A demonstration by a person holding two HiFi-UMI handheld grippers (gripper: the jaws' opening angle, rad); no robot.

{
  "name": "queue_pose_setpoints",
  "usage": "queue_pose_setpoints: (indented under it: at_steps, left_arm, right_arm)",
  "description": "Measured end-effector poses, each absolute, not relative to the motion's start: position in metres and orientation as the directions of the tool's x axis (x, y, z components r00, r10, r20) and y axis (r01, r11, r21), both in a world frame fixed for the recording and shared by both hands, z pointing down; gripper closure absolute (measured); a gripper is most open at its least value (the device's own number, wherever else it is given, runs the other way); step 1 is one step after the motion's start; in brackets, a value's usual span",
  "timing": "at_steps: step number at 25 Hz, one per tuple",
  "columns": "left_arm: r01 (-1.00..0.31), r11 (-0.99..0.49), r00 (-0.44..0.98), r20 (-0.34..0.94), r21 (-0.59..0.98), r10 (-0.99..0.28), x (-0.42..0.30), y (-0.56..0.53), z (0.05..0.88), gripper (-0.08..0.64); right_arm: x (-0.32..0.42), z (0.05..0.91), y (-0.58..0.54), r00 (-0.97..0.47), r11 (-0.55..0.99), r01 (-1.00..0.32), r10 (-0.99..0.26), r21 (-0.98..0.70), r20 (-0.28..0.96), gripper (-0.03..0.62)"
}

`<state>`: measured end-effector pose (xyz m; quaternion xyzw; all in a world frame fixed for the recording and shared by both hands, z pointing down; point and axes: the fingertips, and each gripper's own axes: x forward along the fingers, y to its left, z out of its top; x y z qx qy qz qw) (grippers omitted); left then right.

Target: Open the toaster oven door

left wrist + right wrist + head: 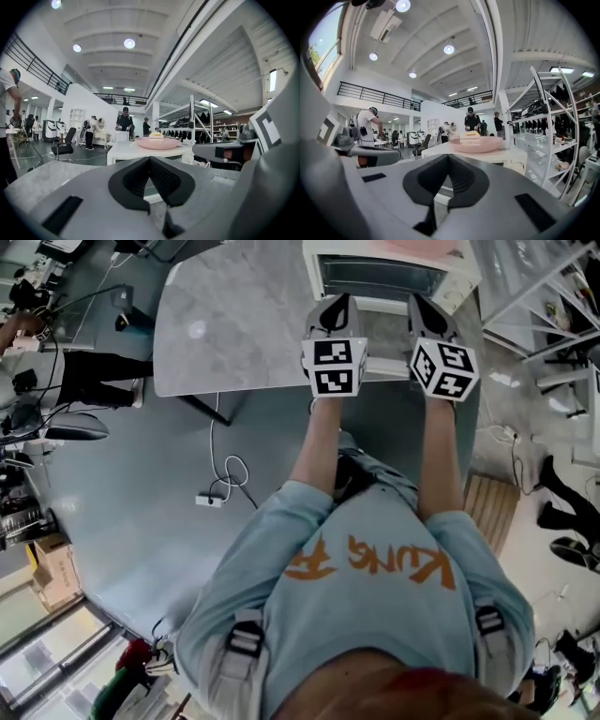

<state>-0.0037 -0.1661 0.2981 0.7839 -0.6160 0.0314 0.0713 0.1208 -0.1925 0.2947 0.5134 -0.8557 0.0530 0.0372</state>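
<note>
Now | left gripper (339,304), right gripper (419,304) closed, empty | spread your jaws before reaching the toaster oven door (380,279).

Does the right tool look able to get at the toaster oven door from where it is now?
Probably yes. The right tool, shut and empty, points at the toaster oven door close ahead, and nothing stands between them. Its jaws would have to open first to take hold.
</note>
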Motion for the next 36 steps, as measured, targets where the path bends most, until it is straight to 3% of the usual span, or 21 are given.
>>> queue_pose_setpoints:
  at_steps: [6,21,36]
  left_arm:
    - [-0.971,-0.238,0.238,0.067,0.009,-0.969,0.005,-0.18,0.259,0.558]
    - [-0.977,-0.214,0.214,-0.021,-0.005,-0.977,0.003,-0.194,0.228,0.558]
    - [-0.97,-0.243,0.243,0.003,-0.004,-0.97,0.009,-0.195,0.237,0.558]
  right_arm:
    - [0.134,0.249,-0.207,-0.449,0.447,-0.893,-0.892,-0.049,0.042,0.594]
    - [0.137,0.238,-0.22,-0.444,0.444,-0.896,-0.895,-0.007,0.031,0.594]
    - [0.139,0.243,-0.218,-0.447,0.447,-0.894,-0.894,-0.004,0.031,0.594]
